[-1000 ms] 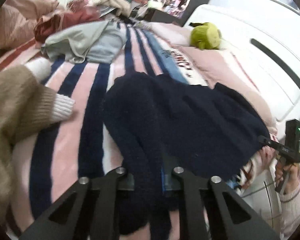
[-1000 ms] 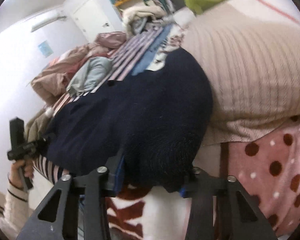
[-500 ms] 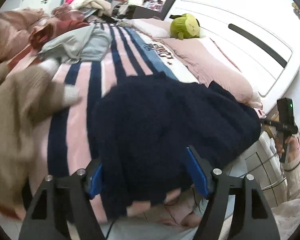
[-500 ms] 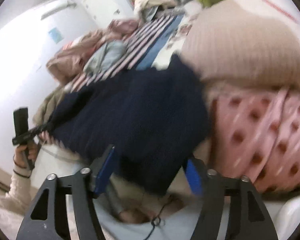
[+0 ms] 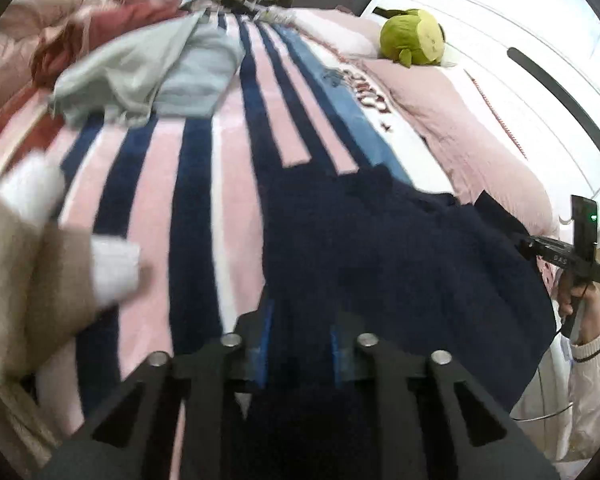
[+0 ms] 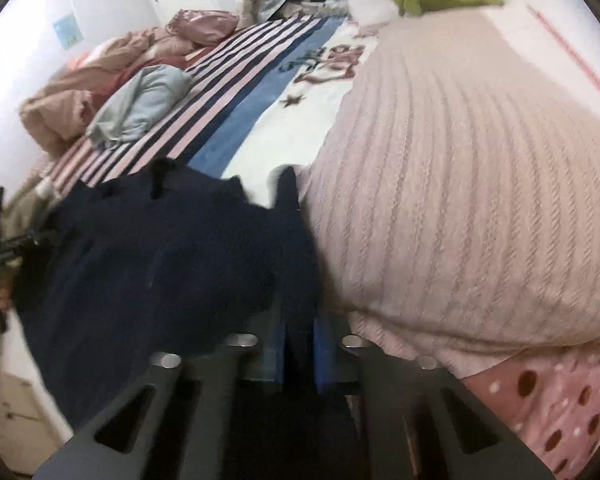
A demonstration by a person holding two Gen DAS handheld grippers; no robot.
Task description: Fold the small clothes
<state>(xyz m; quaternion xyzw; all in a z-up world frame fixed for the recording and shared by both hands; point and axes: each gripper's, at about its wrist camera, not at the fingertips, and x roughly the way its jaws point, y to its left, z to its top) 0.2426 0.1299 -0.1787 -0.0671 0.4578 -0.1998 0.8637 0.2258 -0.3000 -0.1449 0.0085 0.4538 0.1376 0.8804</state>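
A dark navy fleece garment (image 5: 400, 264) lies at the near edge of the striped bed and also shows in the right wrist view (image 6: 160, 256). My left gripper (image 5: 298, 348) is shut on the garment's near hem, with navy cloth between the blue pads. My right gripper (image 6: 298, 344) is shut on the garment's other near corner, right beside a pink knitted pillow (image 6: 460, 184). The right gripper's handle and hand (image 5: 576, 256) show at the right edge of the left wrist view.
The bed has a pink, white and navy striped blanket (image 5: 204, 176). A grey-blue garment (image 5: 148, 72) and pink clothes are heaped at the far side. A beige sweater (image 5: 28, 272) lies at left. A green plush toy (image 5: 414, 38) sits near the white headboard (image 5: 520, 40).
Both grippers were open around the garment's edge half a second ago; now both are shut on it. The views have dropped lower and closer to the bed.
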